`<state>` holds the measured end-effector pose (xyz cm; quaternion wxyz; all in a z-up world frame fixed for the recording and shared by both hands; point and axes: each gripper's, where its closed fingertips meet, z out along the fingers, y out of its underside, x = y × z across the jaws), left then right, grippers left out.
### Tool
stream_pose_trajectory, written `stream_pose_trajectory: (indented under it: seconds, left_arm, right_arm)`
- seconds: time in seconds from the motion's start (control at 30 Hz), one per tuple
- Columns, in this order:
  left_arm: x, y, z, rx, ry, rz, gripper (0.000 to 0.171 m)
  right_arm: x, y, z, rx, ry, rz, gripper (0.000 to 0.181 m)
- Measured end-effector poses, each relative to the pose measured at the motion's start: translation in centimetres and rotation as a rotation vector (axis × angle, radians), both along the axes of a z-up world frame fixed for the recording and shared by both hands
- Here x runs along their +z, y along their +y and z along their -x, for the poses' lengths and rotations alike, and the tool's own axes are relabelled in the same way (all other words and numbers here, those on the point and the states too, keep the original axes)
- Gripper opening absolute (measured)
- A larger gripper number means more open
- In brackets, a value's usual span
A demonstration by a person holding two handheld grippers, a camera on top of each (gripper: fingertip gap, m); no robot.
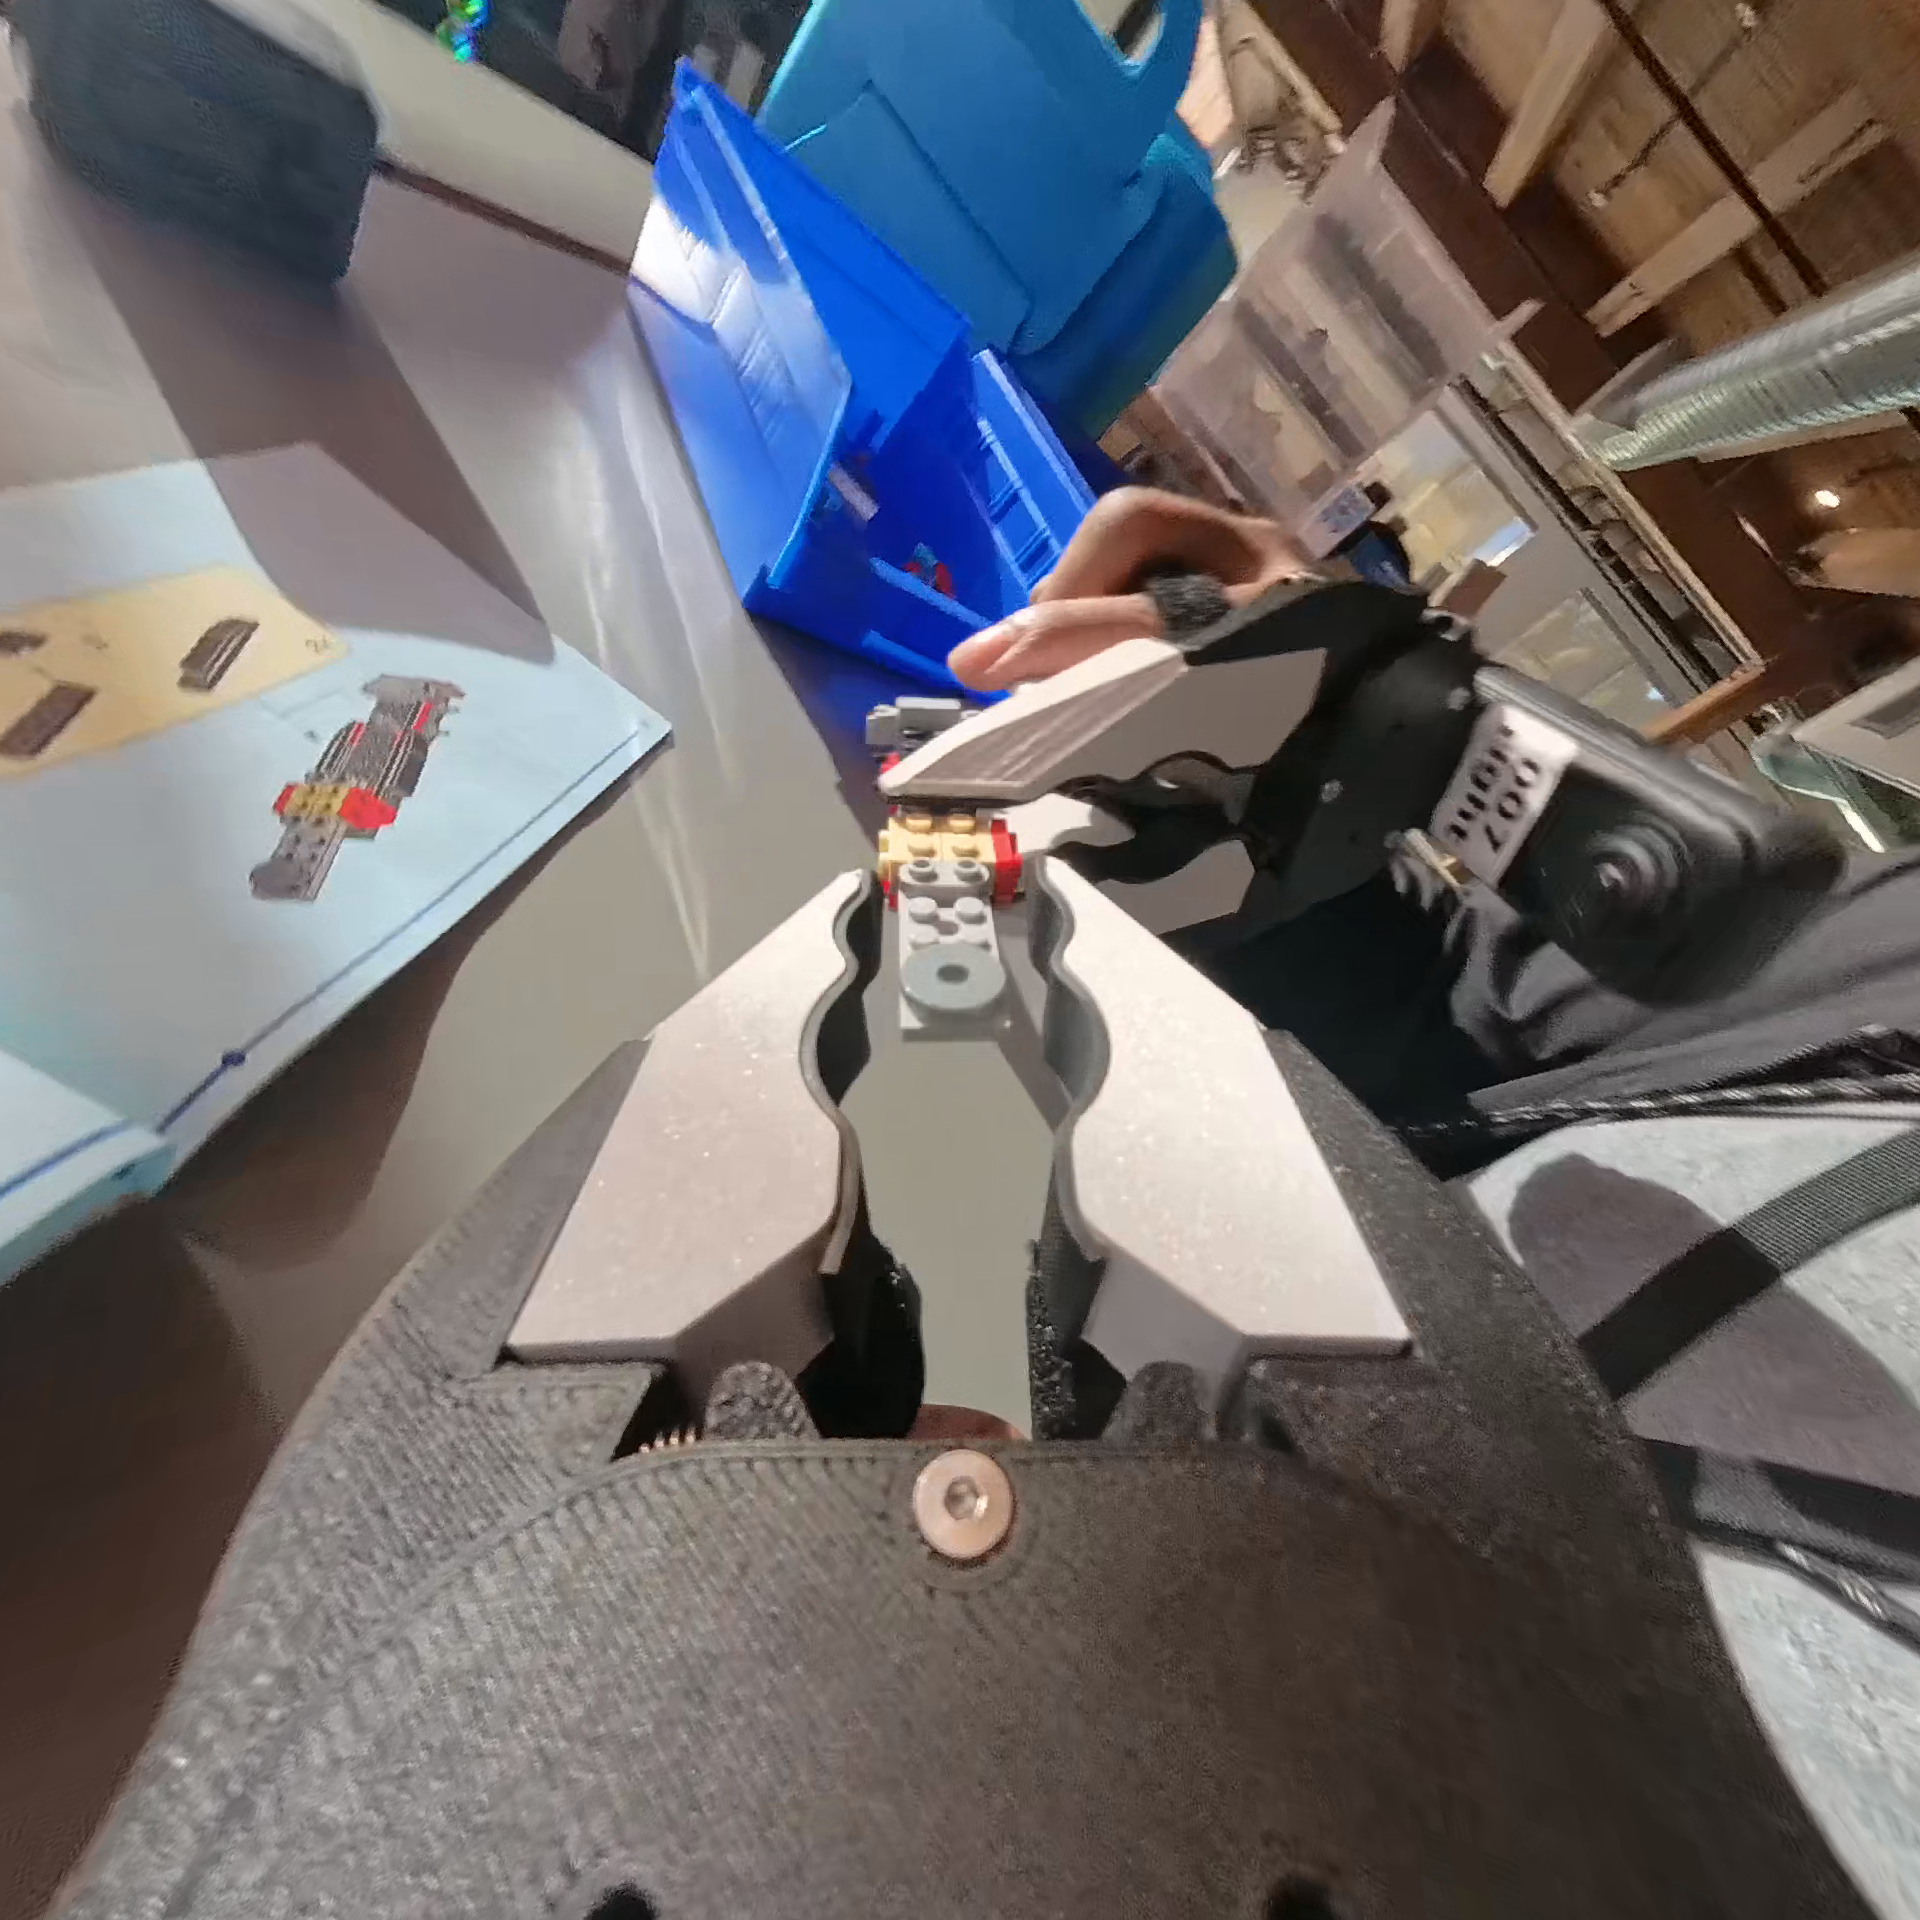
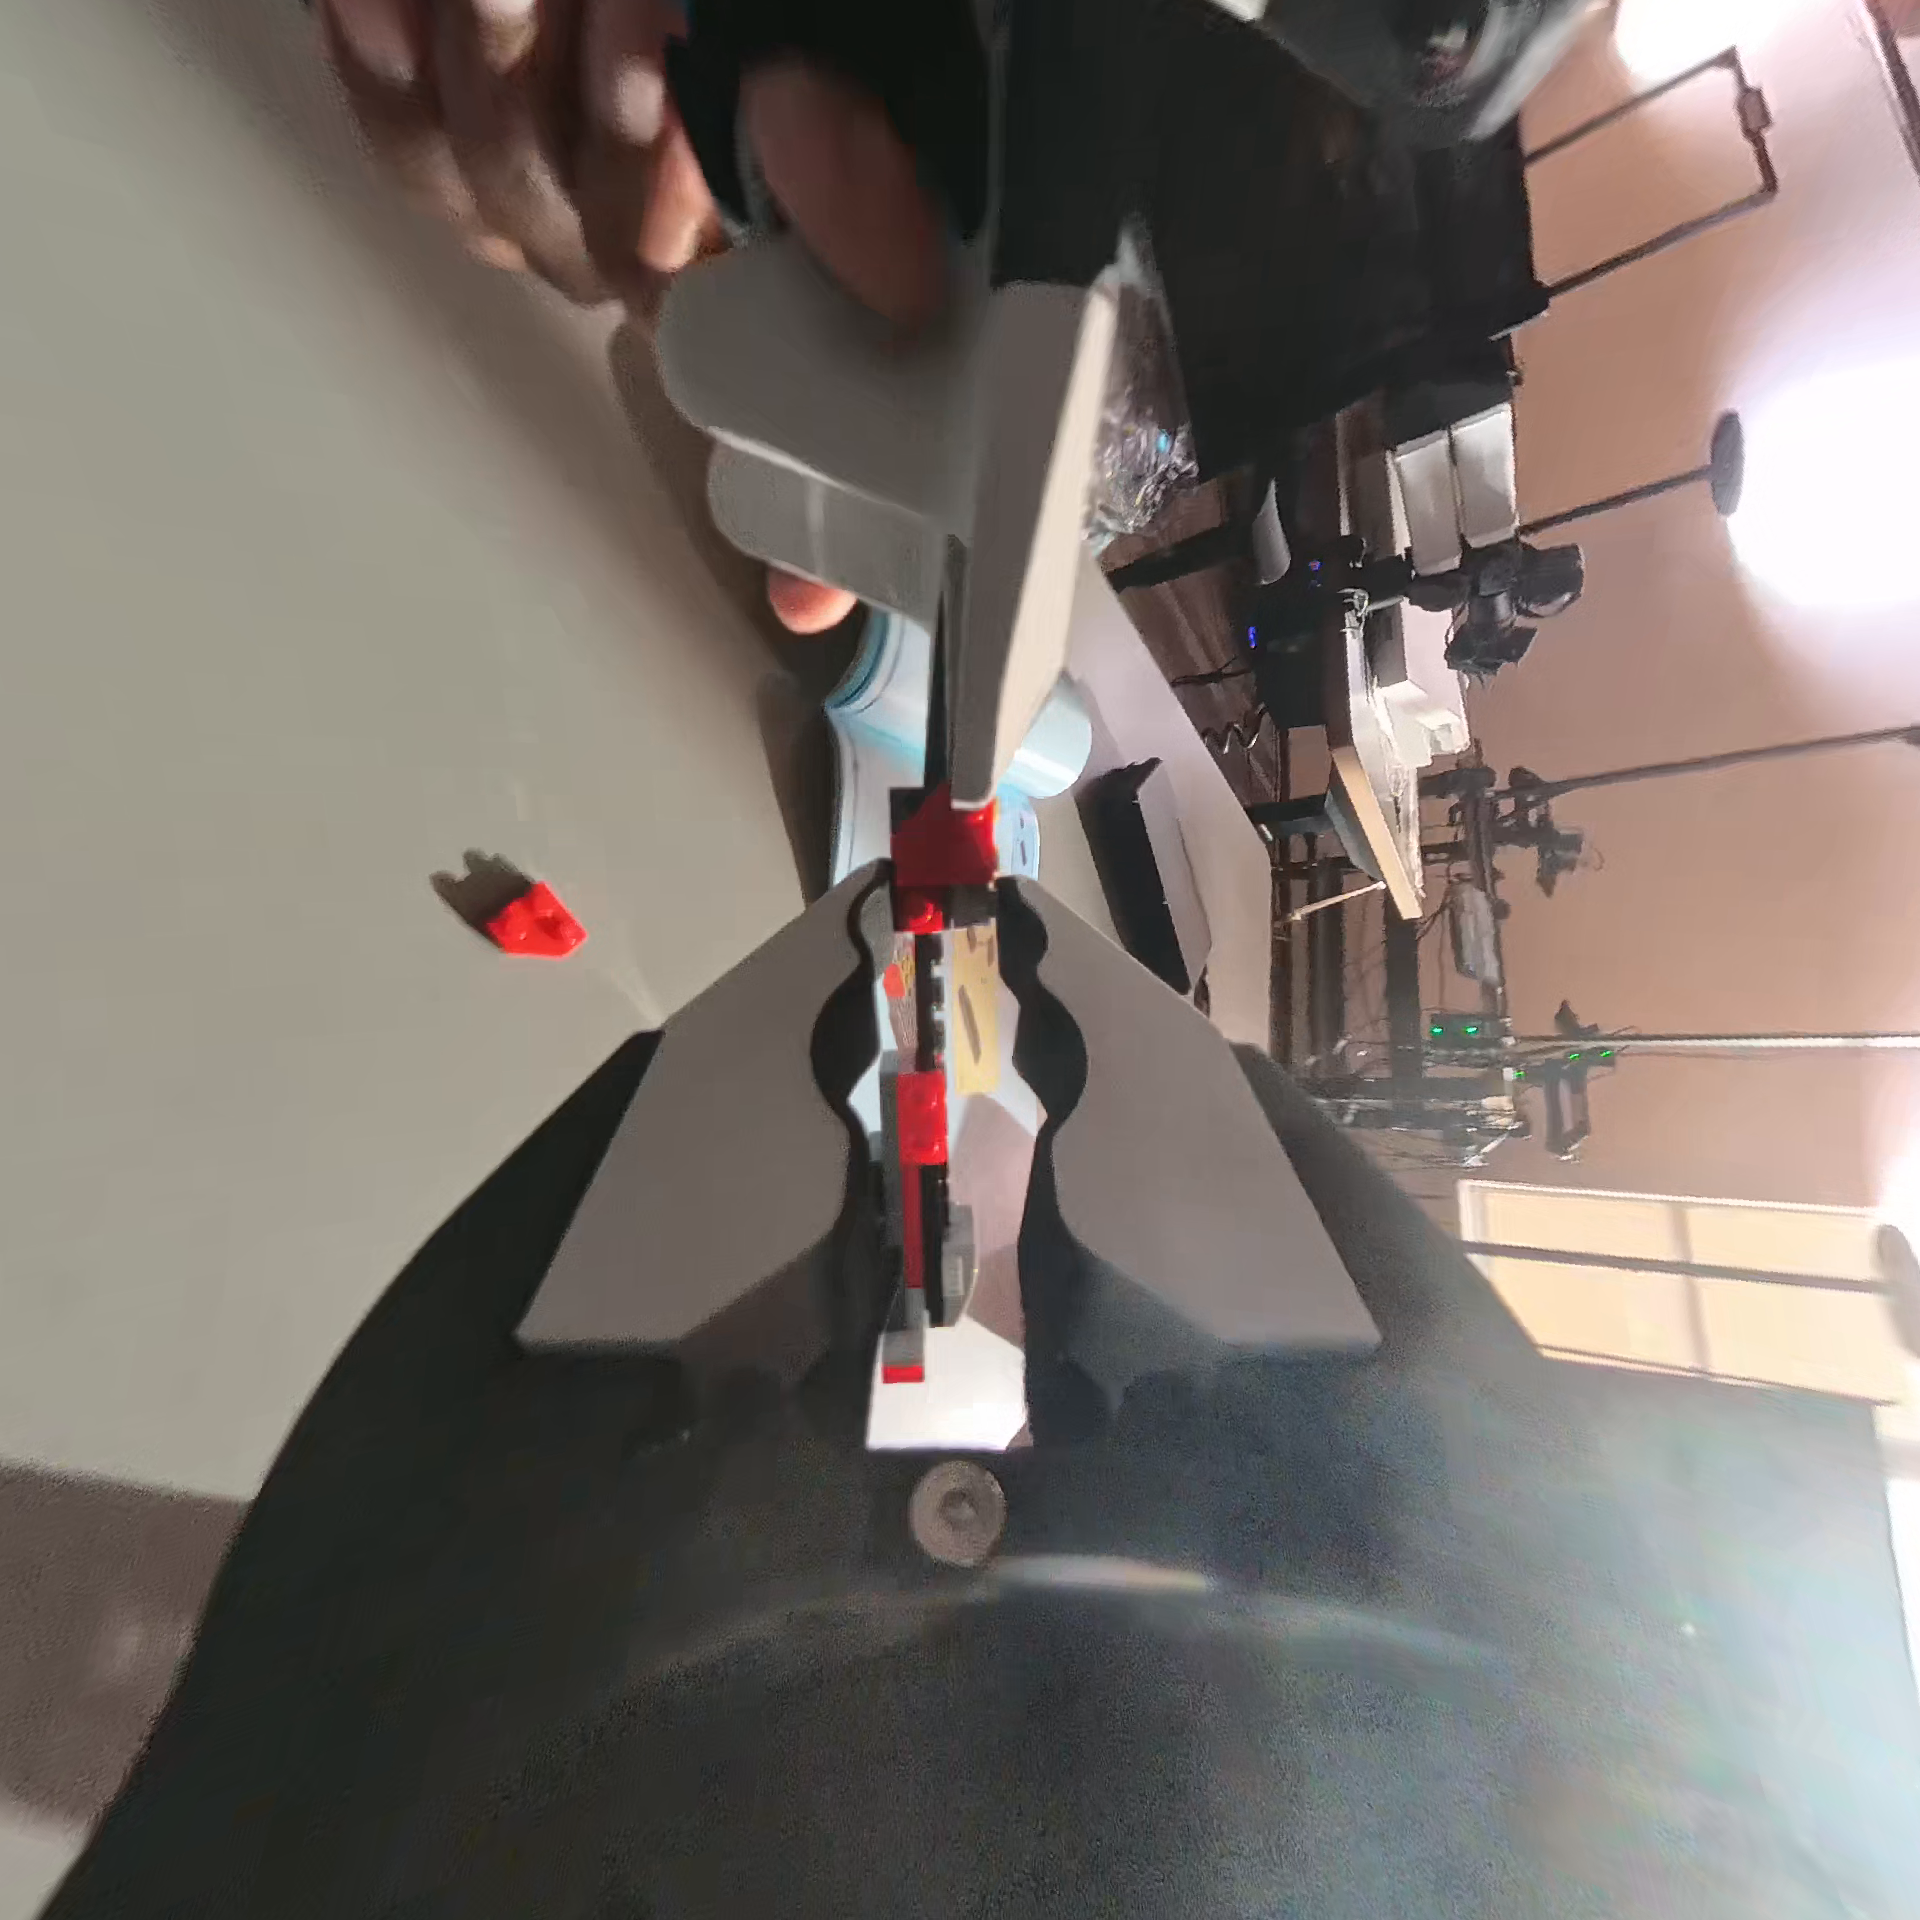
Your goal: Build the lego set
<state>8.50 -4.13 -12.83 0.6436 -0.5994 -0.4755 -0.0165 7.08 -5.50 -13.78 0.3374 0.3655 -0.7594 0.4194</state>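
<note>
Left tongs clamp lego model; right tongs grip far end

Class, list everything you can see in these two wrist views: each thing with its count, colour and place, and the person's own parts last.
Lego model: one, grey, red and tan, on the table between both grippers.
Loose brick: one, red, on the table left of the right gripper in its view.
Booklet: one, light blue, open on the table at the left.
Bins: blue, apparently two, far side of the table.
Black object: one, blurred, far left corner.
Table: one, grey.
Shelves and stands: background, unclear.
Left gripper: grey fingers either side of the model's grey end.
Right gripper: grey fingers closed across the model.
Hand: one, holding the right gripper.
</note>
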Motion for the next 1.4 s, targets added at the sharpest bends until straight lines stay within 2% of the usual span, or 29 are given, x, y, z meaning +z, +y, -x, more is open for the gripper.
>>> stream_pose_trajectory:
  seconds: [0.03, 0.07, 0.17, 0.23, 0.3, 0.43, 0.63, 0.87, 0.97, 1.2, 1.4]
  left_arm:
    - [0.9, 0.0, 0.0, -0.025, 0.044, -0.021, 0.037]
    - [2.1, -0.2, 0.2, -0.043, 0.11, -0.049, 0.052]
    - [4.9, -1.4, 1.1, -0.043, 0.355, -0.042, 0.068]
    - [5.6, -1.5, 1.6, -0.072, 0.51, 0.039, 0.067]
    - [5.7, -0.6, 1.7, -0.158, 0.636, 0.113, 0.062]
    - [6.2, 1.1, 2.9, -0.285, 0.752, 0.112, 0.041]
    - [5.7, 3.0, 5.3, -0.436, 0.725, 0.032, 0.026]
    - [4.5, 3.3, 7.6, -0.369, 0.641, -0.075, 0.019]
    - [4.6, 2.8, 7.8, -0.348, 0.573, -0.146, 0.019]
    - [3.4, 3.0, 7.4, -0.381, 0.461, -0.079, 0.019]
    - [3.0, 3.3, 7.0, -0.395, 0.432, -0.086, 0.019]
  right_arm:
    - [0.6, 0.0, 0.1, -0.007, -0.077, 0.042, 0.023]
    - [1.1, 0.0, 0.3, -0.012, -0.169, 0.079, 0.022]
    - [2.3, 0.3, 0.6, 0.008, -0.462, 0.167, 0.022]
    - [3.3, 0.4, 0.3, 0.052, -0.643, 0.219, 0.021]
    - [4.1, 0.5, 0.3, 0.076, -0.807, 0.264, 0.021]
    - [5.5, 0.9, 0.9, 0.12, -1.084, 0.347, 0.021]
    - [5.5, 1.9, 3.6, 0.09, -1.238, 0.421, 0.021]
    - [4.2, 2.2, 5.7, 0.032, -1.353, 0.429, 0.021]
    - [4.1, 2.5, 6.0, 0.033, -1.383, 0.42, 0.032]
    - [4.4, 3.3, 6.4, 0.052, -1.385, 0.411, 0.034]
    - [4.3, 3.5, 5.7, 0.073, -1.356, 0.37, 0.018]
